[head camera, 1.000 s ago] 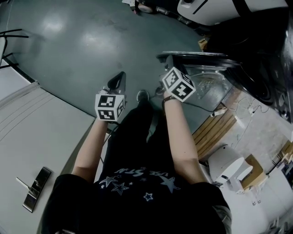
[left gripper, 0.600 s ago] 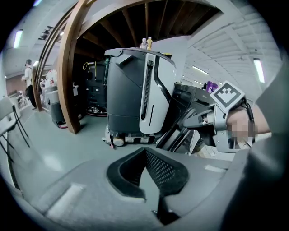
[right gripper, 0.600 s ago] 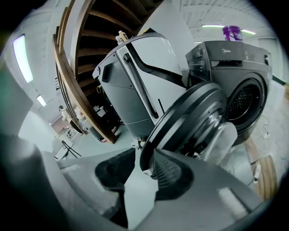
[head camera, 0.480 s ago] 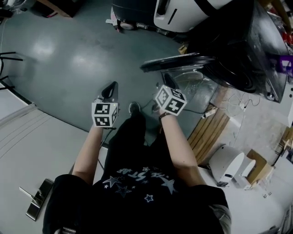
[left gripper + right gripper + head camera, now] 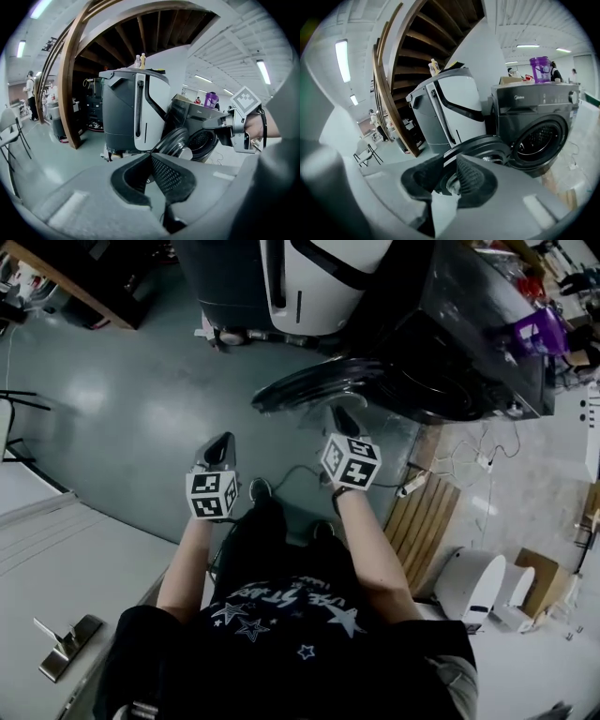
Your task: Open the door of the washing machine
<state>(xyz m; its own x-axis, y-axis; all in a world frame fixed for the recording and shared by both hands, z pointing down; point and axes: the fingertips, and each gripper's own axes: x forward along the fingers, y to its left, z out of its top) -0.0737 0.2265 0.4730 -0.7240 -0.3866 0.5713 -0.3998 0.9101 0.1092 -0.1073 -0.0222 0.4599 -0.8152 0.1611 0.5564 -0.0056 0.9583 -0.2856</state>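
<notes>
A: So where does it stand? Is the washer (image 5: 473, 338) open?

B: I'd say the job looks done. The door (image 5: 314, 385) hangs swung wide out from the front, to the left of the dark drum mouth (image 5: 541, 138), and nobody has hold of it.

A: And the grippers?

B: Both are held out in front of the person, pointing towards the machine. The right gripper (image 5: 343, 418) is just beside the door's rim but apart from it. Its jaws have just been closing and stand at a narrow gap with nothing between them; you only see the door beyond, through the gap. The left gripper (image 5: 219, 448) is well apart from the door, out over the floor (image 5: 122, 418), tips together and empty.

A: Then what could go wrong from here?

B: The door, mostly. It looks free to swing, so a nudge from that right gripper, close as it is, could send it back toward the drum mouth — and I can't tell whether it would hold its place on its own. Next, the person's feet (image 5: 261, 489): a power strip (image 5: 413, 486) and its leads (image 5: 480, 454) lie on the floor not far off, and a careless step to that side could snag them. Smallest worry — the purple jug (image 5: 540, 69) on top of the washer. A hard knock on the washer might tip it.
</notes>
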